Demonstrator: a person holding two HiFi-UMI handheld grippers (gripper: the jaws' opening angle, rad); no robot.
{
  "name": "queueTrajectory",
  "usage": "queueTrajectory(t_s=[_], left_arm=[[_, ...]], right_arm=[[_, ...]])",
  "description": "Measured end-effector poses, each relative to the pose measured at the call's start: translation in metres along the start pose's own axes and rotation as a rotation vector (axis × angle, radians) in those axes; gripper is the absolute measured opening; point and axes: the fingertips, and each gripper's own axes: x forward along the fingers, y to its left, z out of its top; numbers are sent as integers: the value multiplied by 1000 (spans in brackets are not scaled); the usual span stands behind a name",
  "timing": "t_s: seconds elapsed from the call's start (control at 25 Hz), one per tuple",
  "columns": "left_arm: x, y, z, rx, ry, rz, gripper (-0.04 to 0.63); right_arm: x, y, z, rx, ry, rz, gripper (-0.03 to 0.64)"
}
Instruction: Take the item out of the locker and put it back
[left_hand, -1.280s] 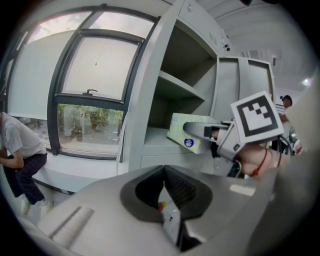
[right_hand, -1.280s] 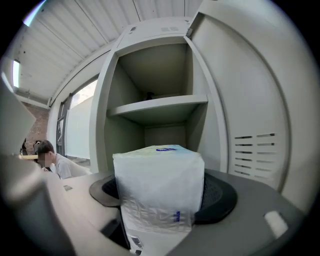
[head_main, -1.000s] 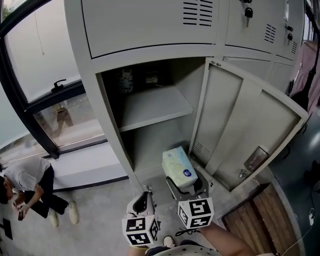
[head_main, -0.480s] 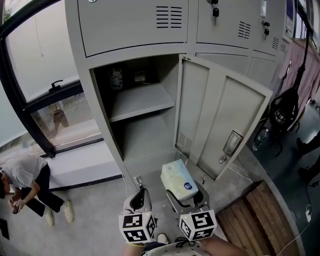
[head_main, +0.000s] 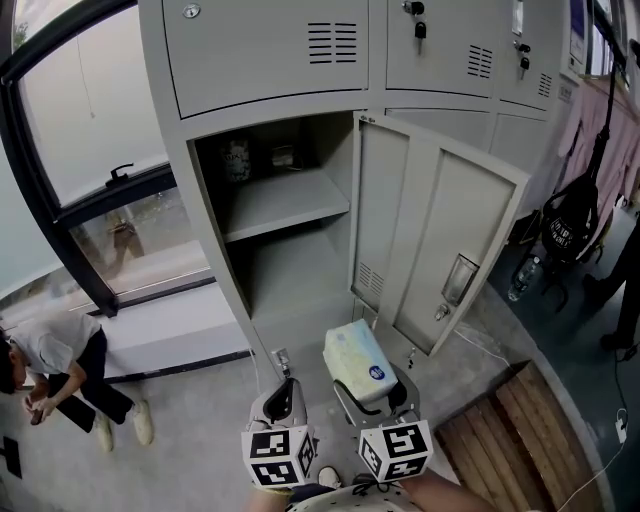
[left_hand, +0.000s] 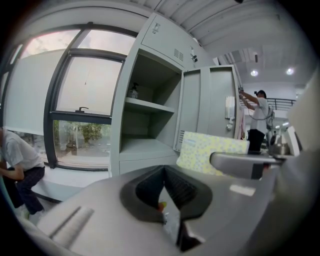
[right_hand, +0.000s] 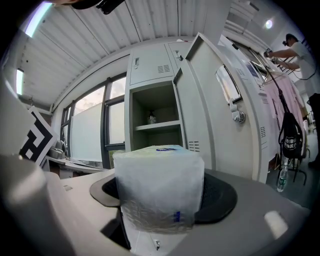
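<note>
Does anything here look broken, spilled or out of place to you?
Nothing looks damaged or spilled. The only thing out of its place is the tissue pack, held in the right gripper in front of the locker, whose door stands open.

Locker room, shown by grey metal lockers (head_main: 268, 62)
</note>
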Motion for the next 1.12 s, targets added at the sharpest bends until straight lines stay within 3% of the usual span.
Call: queueTrajectory(t_s=[0.48,1.12], left_arm=[[18,11,3,-54,0,0,8],[68,49,4,-56,46,-13,8]], right_arm=[[35,-2,7,-25,-3,9,384],[216,-6,33,-94,-13,-5,385]])
